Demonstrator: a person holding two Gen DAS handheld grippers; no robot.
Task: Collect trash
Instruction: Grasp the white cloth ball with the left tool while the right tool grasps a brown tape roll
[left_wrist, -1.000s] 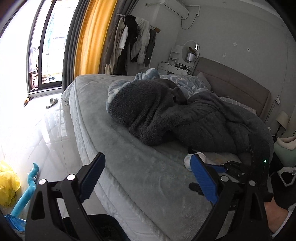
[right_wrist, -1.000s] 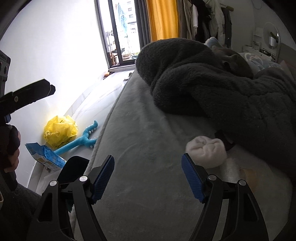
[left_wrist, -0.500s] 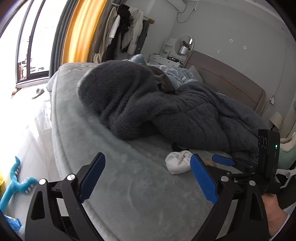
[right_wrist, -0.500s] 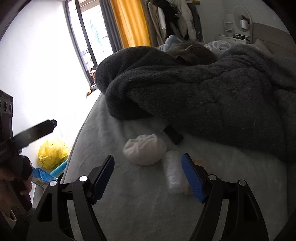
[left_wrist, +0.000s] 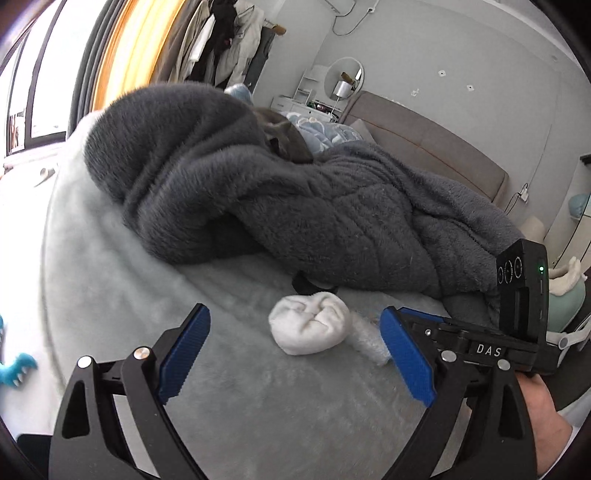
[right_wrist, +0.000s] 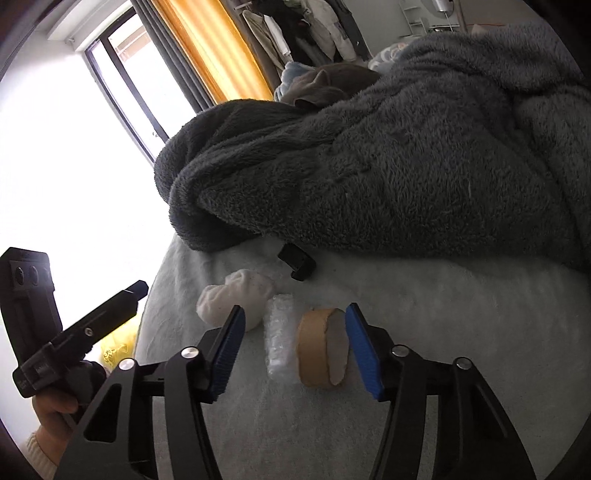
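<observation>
On the pale grey bed sheet (right_wrist: 406, 369) lie a tan tape roll (right_wrist: 317, 347), a clear crumpled plastic wrap (right_wrist: 279, 339) and a white balled sock (right_wrist: 236, 299). My right gripper (right_wrist: 295, 315) hovers just before the roll and wrap. Both lie between its blue pads, the jaws are closing, and neither pad presses on them. In the left wrist view the sock (left_wrist: 310, 326) and the wrap (left_wrist: 369, 343) lie just ahead of my left gripper (left_wrist: 295, 319). It stands wide open with nothing held.
A thick dark grey fleece blanket (left_wrist: 295, 206) is heaped just behind the items. A small black object (right_wrist: 297, 264) pokes out from under its edge. A yellow bag (right_wrist: 118, 347) and a blue toy (left_wrist: 14, 369) lie on the floor left of the bed.
Both grippers have moved in over the bed toward the sock. The right view has rolled, its jaws have narrowed, and the tape roll and wrap now sit between them.
</observation>
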